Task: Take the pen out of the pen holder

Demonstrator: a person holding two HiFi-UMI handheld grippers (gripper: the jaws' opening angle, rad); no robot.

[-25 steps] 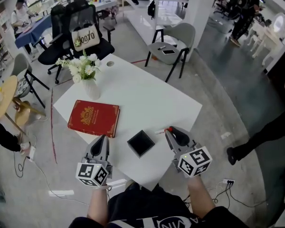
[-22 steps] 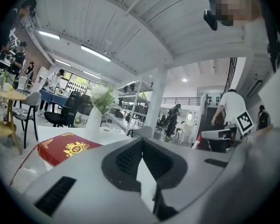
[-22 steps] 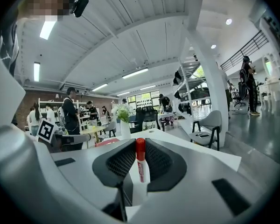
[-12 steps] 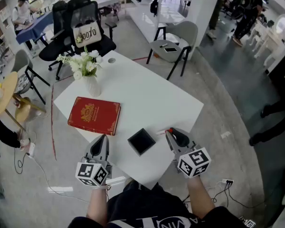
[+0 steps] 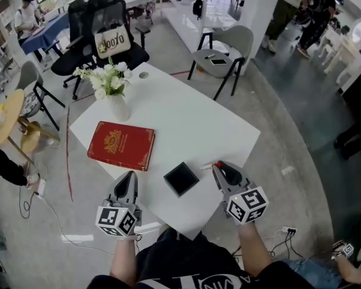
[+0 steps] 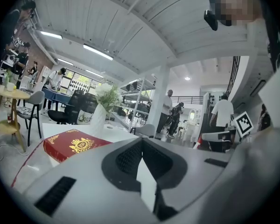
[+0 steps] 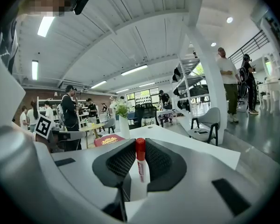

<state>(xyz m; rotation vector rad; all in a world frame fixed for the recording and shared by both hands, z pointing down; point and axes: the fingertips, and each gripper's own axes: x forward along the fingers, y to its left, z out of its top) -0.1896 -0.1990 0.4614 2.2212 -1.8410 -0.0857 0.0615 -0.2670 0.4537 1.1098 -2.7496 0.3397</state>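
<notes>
Red-capped and white in the barrel, the pen [image 7: 140, 164] stands upright between the ribbed pads [image 7: 123, 160] of the right gripper [image 5: 219, 169]. We see the jaws clamped on the barrel, with the cap poking up above them. The pen is clear of the pen holder [image 5: 180, 179], a black square box with an open top that sits on the white table [image 5: 186, 119] just to the left of the right gripper. The left gripper [image 5: 128, 180] has its jaws pressed together at the tips and carries nothing. The pen holder lies between the two grippers, near the table's front edge. Beyond the left gripper we find a red book [image 5: 121, 145] with a gold emblem lying flat, and further back, near the far left corner, a white vase of white flowers [image 5: 111, 92]. Past the table stand a grey chair [image 5: 225, 47] and black office chairs [image 5: 93, 35]. Both grippers point forward, away from us and close to level, over the near part of the table. Their marker cubes [image 5: 246, 205] face up toward us, and our forearms [image 5: 253, 251] reach in from the bottom of the head view.
</notes>
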